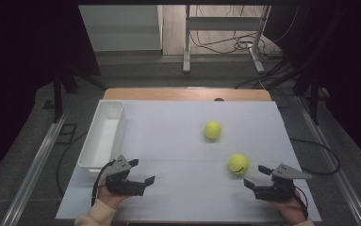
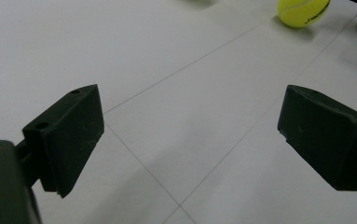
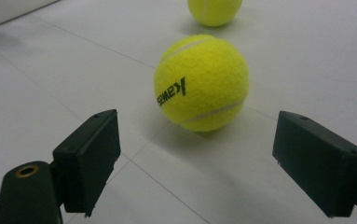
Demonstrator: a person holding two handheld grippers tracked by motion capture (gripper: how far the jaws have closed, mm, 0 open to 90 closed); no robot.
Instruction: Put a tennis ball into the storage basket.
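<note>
Two yellow tennis balls lie on the white table. The near ball (image 1: 238,164) (image 3: 202,83) (image 2: 303,11) rests just ahead and left of my right gripper (image 1: 257,177) (image 3: 192,163), whose jaws stand open with nothing between them. The far ball (image 1: 212,130) (image 3: 214,10) lies farther back, near the table's middle. My left gripper (image 1: 140,171) (image 2: 190,135) hovers at the near left, open and empty, over bare table next to the tray's front corner.
A long white tray (image 1: 103,135) stands along the table's left side, empty inside. The white tabletop (image 1: 168,141) ends in a wooden strip at the back. Beyond it are a desk frame (image 1: 225,37) and cables on the floor.
</note>
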